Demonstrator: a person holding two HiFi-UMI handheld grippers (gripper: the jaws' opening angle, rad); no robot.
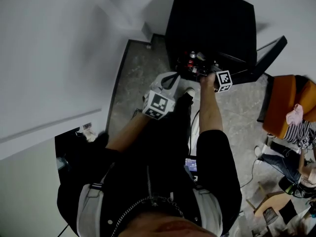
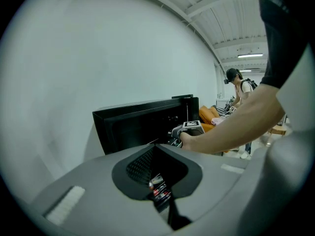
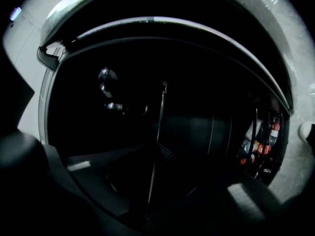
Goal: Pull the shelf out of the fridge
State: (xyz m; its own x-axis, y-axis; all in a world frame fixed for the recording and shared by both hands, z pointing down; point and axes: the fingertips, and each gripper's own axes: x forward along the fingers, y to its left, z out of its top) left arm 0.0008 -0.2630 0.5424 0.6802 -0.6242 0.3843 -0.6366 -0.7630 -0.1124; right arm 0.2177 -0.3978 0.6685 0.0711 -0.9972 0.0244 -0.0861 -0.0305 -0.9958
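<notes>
The black fridge (image 1: 212,23) stands on the floor ahead with its door (image 1: 264,58) swung open to the right. My right gripper (image 1: 206,74) reaches into its opening. In the right gripper view the inside is dark, and a thin wire of the shelf (image 3: 158,132) runs up between the jaws, which are closed on it. Bottles (image 3: 263,141) with red labels stand in a rack at the right. My left gripper (image 1: 170,78) hangs back over my legs, shut and empty. The left gripper view shows the fridge (image 2: 142,124) and the right gripper (image 2: 189,128) at it.
A white wall runs along the left and behind the fridge. An orange chair (image 1: 286,102) with clothes on it stands right of the door. A seated person (image 1: 296,167) and clutter fill the right floor. Another person (image 2: 241,90) stands further back.
</notes>
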